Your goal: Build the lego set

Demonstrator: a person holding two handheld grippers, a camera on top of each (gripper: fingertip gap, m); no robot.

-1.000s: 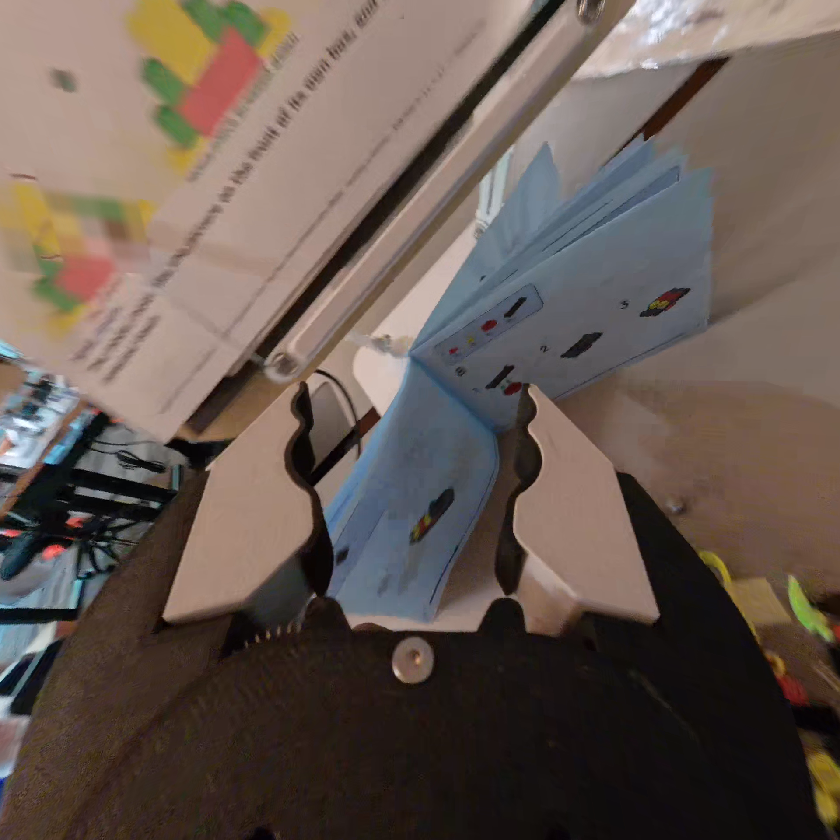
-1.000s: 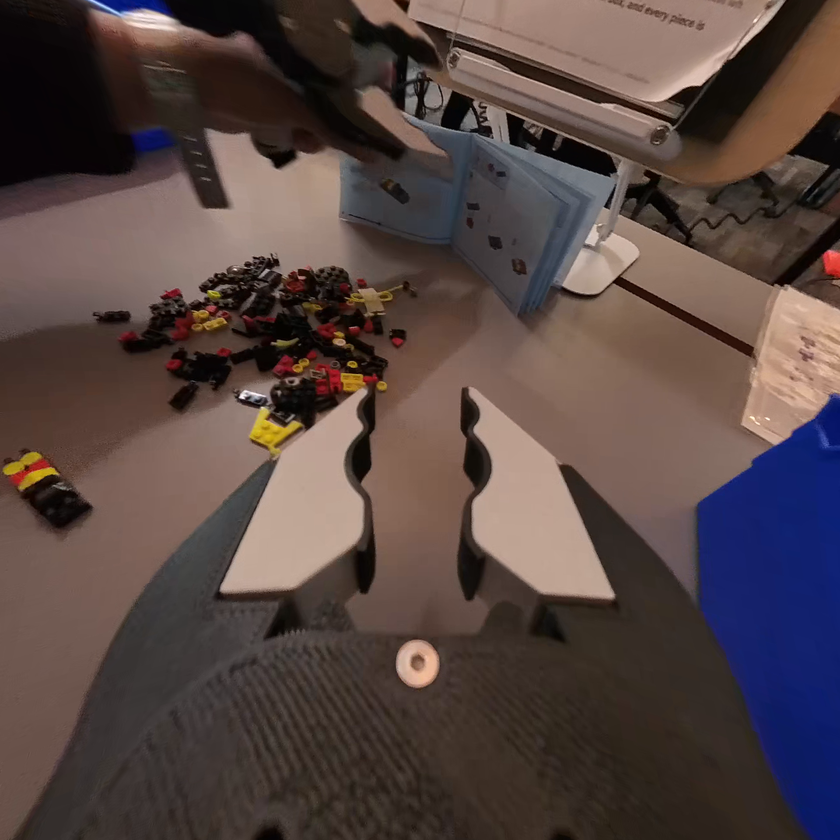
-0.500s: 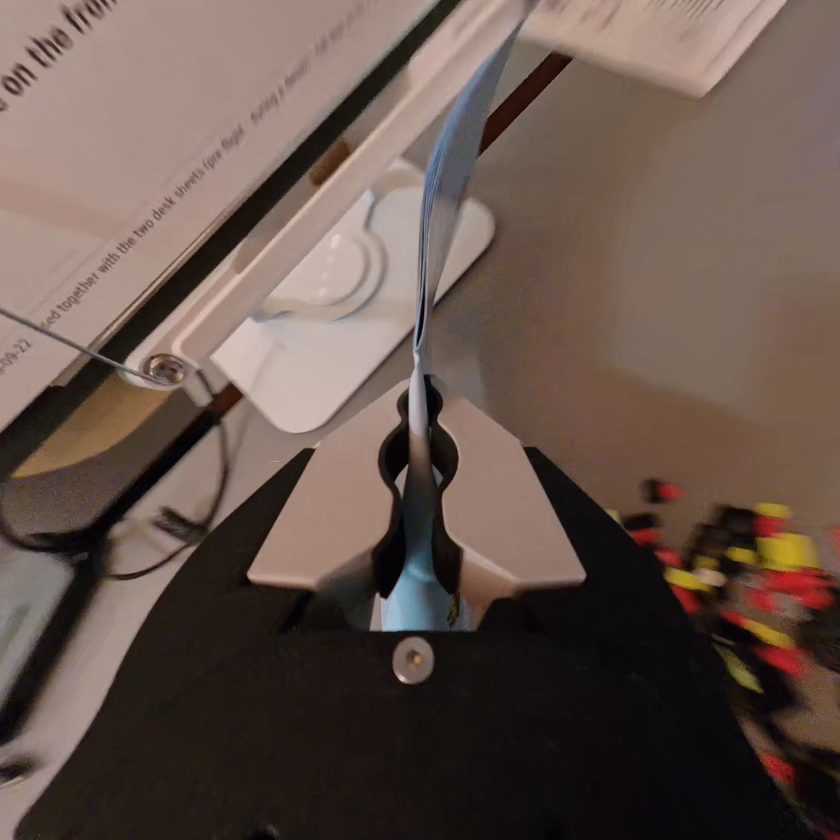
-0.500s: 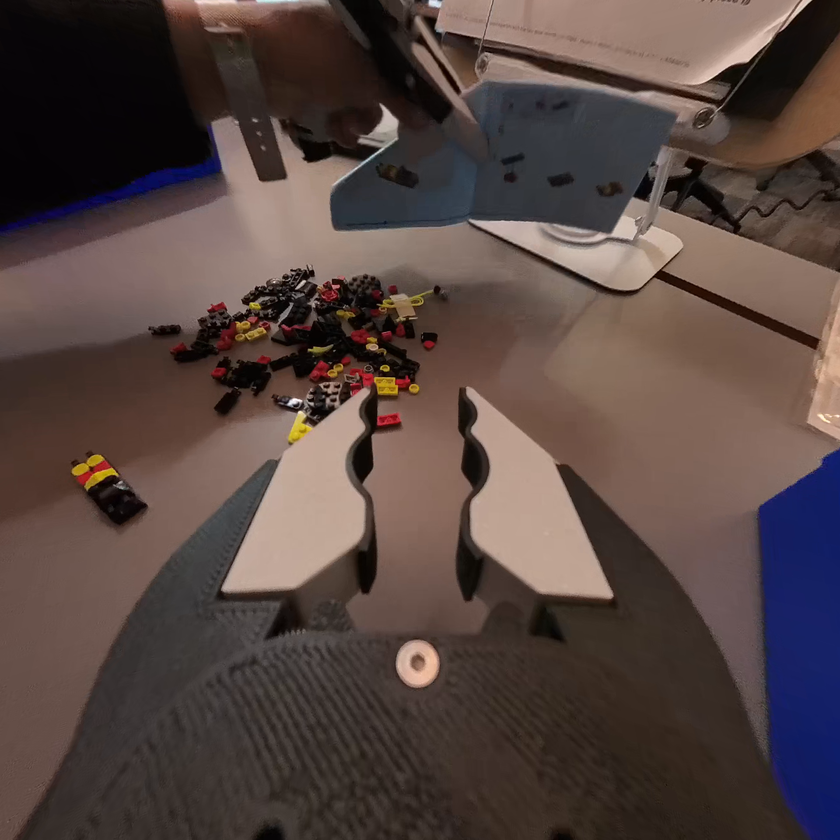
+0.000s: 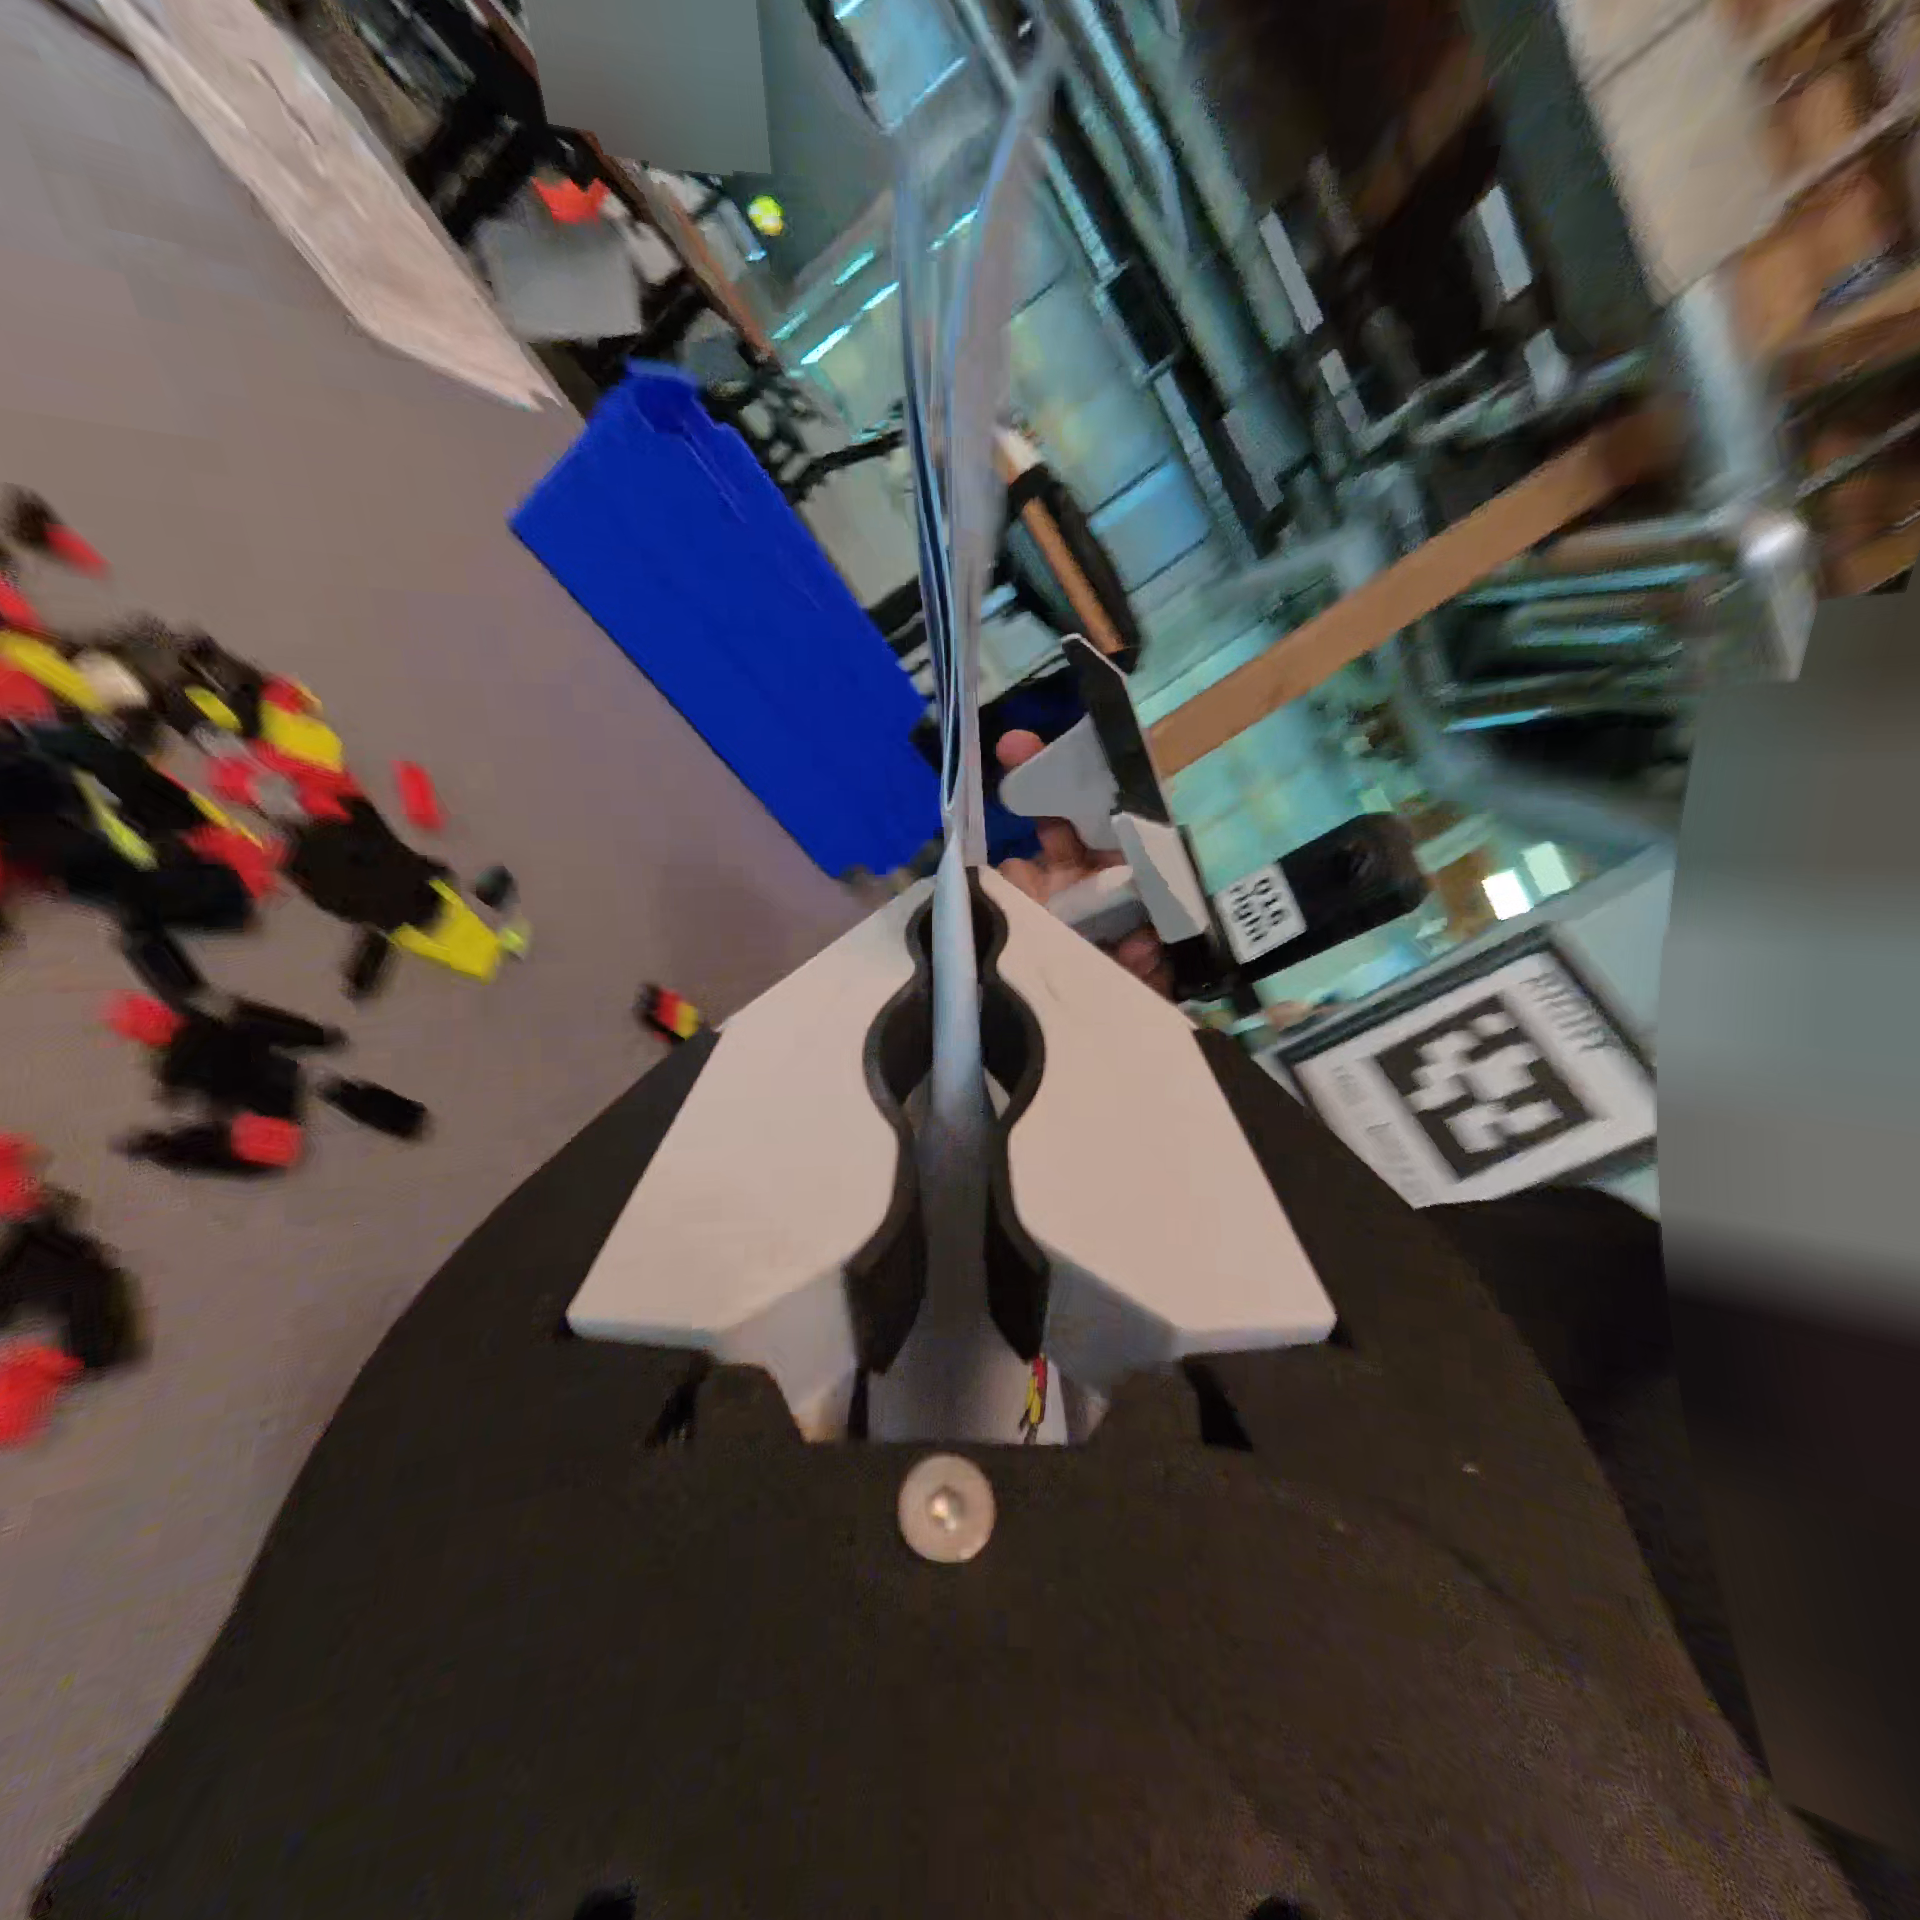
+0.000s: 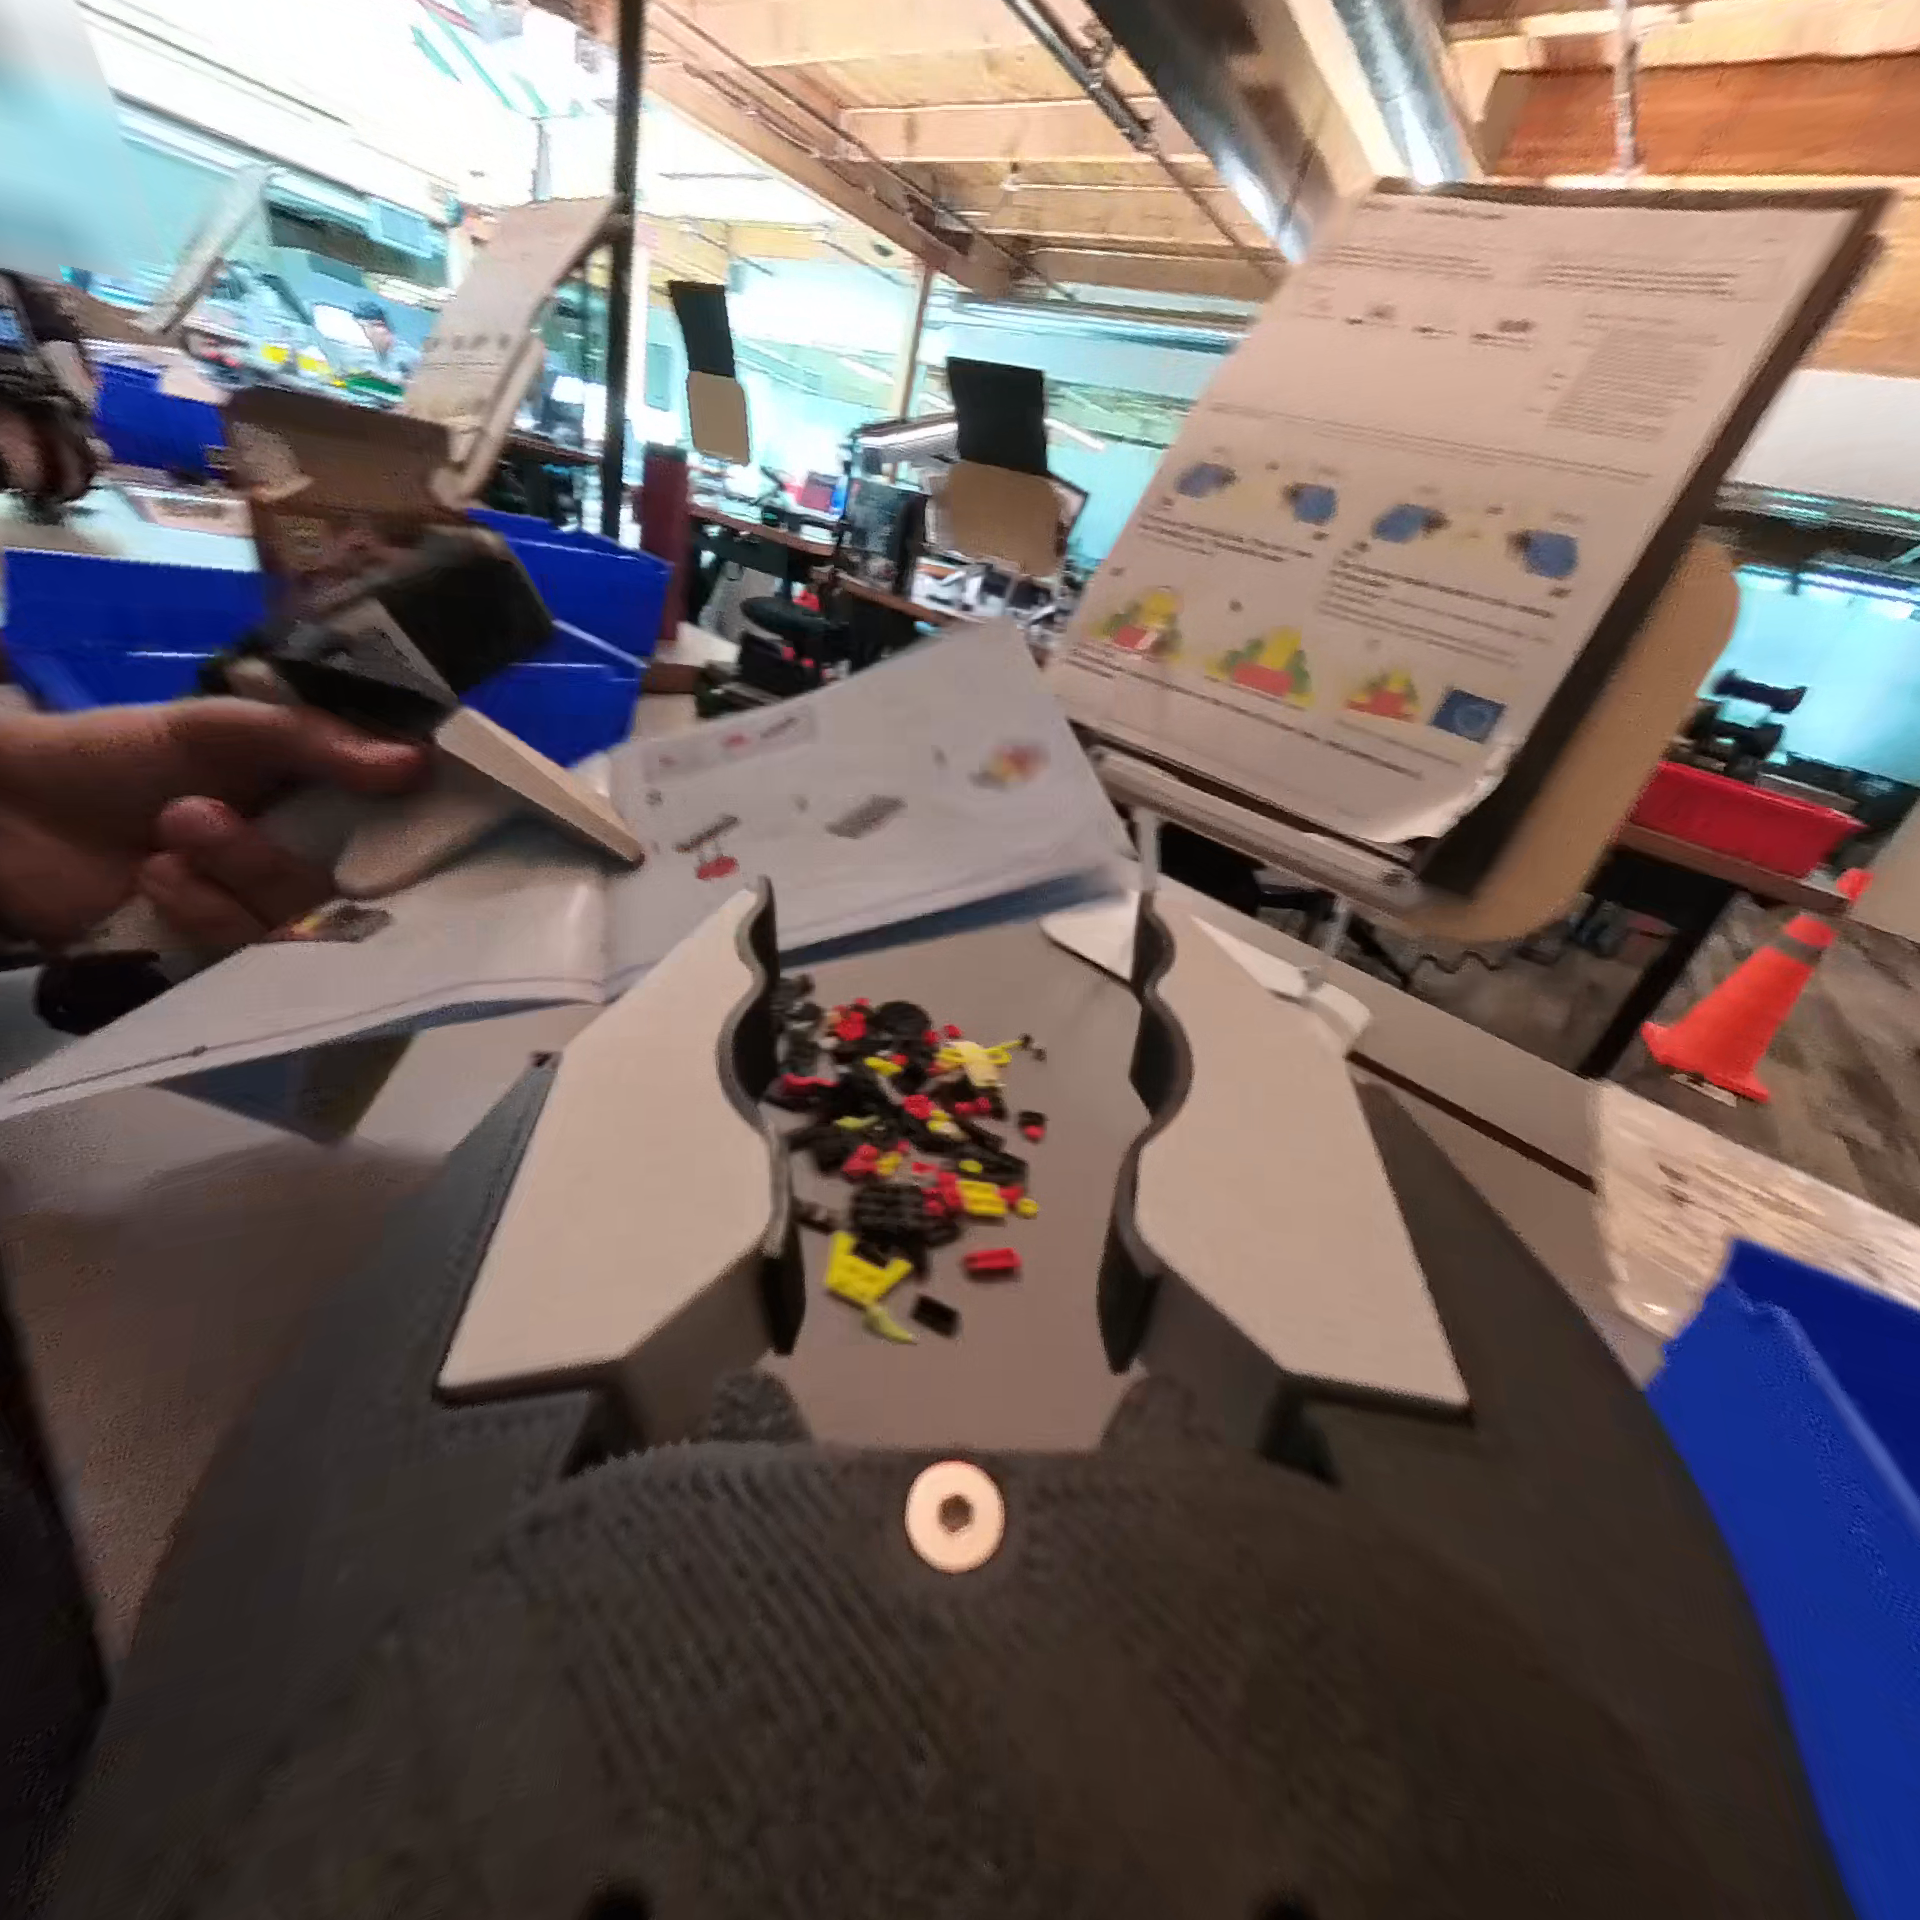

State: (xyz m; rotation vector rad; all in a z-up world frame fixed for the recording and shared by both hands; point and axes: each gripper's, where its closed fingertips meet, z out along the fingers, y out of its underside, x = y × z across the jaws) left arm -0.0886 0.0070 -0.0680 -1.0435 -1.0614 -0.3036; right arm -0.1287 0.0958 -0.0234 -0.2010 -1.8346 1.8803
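Observation:
My left gripper (image 5: 961, 883) is shut on the light-blue instruction booklet (image 5: 951, 582), which I see edge-on, held off the table. In the right wrist view the left gripper (image 6: 582, 821) pinches the open booklet (image 6: 862, 800) at its fold, in the air above the far side of the pile. Loose black, red and yellow Lego pieces (image 6: 904, 1143) lie on the grey table, framed between the fingers of my right gripper (image 6: 951, 914), which is wide open and empty above them. The pile also shows in the left wrist view (image 5: 208, 810), as does the right gripper (image 5: 1091, 800) beyond the booklet.
A stand with a printed instruction sheet (image 6: 1455, 520) rises at the back right on a white base (image 6: 1101, 935). A blue bin (image 6: 1818, 1507) sits at the right table edge, also in the left wrist view (image 5: 727, 644). More blue bins (image 6: 582, 613) stand behind; an orange cone (image 6: 1745, 997) is on the floor.
My left gripper closed on the booklet, lifted it off the table and swung it round toward the right gripper. My right gripper opened wider and tilted up.

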